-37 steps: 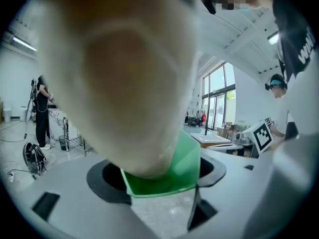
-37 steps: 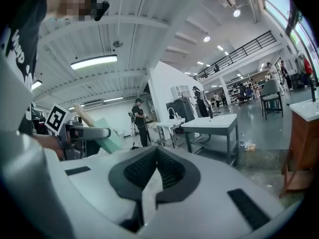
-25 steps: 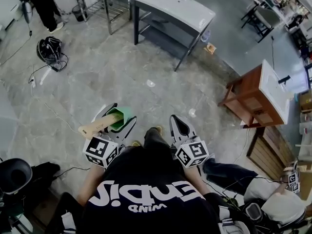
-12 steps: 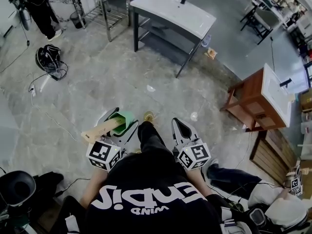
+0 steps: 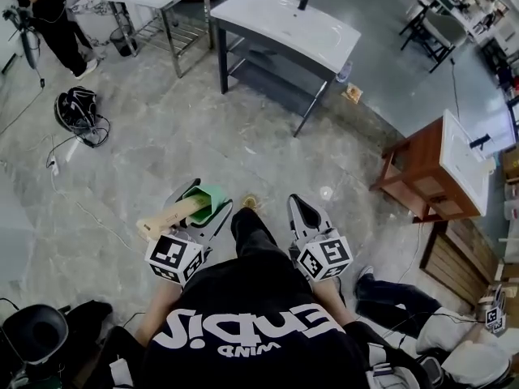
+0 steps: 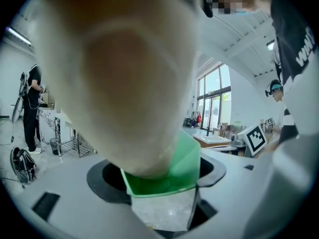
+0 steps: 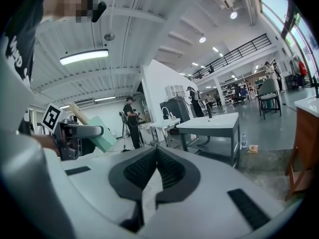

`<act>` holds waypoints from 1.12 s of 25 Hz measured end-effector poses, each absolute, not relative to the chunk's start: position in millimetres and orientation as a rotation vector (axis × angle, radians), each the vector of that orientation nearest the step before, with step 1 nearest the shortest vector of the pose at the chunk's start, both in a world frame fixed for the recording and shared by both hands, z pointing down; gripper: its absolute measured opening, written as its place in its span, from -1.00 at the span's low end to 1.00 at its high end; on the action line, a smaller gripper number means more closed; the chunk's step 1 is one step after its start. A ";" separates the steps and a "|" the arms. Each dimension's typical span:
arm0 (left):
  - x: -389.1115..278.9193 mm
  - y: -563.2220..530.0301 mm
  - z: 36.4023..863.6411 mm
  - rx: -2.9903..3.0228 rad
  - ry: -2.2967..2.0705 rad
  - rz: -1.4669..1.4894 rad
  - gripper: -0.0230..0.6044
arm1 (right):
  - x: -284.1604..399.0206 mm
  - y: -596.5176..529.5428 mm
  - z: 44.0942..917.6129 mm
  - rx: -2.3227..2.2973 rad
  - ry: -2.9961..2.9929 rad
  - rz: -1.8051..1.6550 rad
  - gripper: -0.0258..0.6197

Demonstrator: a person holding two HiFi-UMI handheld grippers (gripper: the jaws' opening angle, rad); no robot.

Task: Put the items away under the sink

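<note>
The head camera sits above the person's shoulders and faces forward and steeply down, over the left gripper [image 5: 200, 194] and right gripper [image 5: 302, 211], to the floor [image 5: 162, 128] and the grey sink stand [image 5: 284, 23] ahead. The left gripper camera rides low behind its jaws and looks roughly level; a pale-handled green tool [image 6: 149, 93] pressed close to the lens blocks most of the frame. The right gripper camera looks level along its jaws, unobstructed. Head and right gripper views share the sink stand. All three views show the bystander in black [image 5: 40, 2].

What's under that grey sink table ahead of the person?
A dark lower shelf sits under the grey sink table. The part in view looks bare; the tabletop covers its back part. A bottle stands on the floor beside one leg.
</note>
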State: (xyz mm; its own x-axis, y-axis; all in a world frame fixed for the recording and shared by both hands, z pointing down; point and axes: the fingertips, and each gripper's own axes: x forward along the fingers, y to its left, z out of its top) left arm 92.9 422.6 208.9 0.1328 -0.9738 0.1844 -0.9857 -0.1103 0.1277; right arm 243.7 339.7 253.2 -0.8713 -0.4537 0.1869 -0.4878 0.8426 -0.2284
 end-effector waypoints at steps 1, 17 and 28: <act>88.6 417.0 208.8 2.190 -1.932 0.079 0.18 | 238.6 334.8 252.8 0.741 -2.894 0.408 -0.86; 36.2 301.0 193.9 2.187 -1.907 0.075 0.18 | 188.9 220.9 229.4 0.751 -2.888 0.399 -0.86; 12.1 209.7 182.4 2.203 -1.901 0.094 0.18 | 159.2 131.4 222.7 0.736 -2.897 0.401 -0.86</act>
State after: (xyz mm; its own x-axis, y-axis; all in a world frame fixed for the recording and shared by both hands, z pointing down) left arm 12.1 209.7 182.4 0.1564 -0.9678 0.1971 -0.9825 -0.1321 0.1314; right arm 159.2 131.4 222.7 -0.8735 -0.4505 0.1847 -0.4837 0.8460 -0.2242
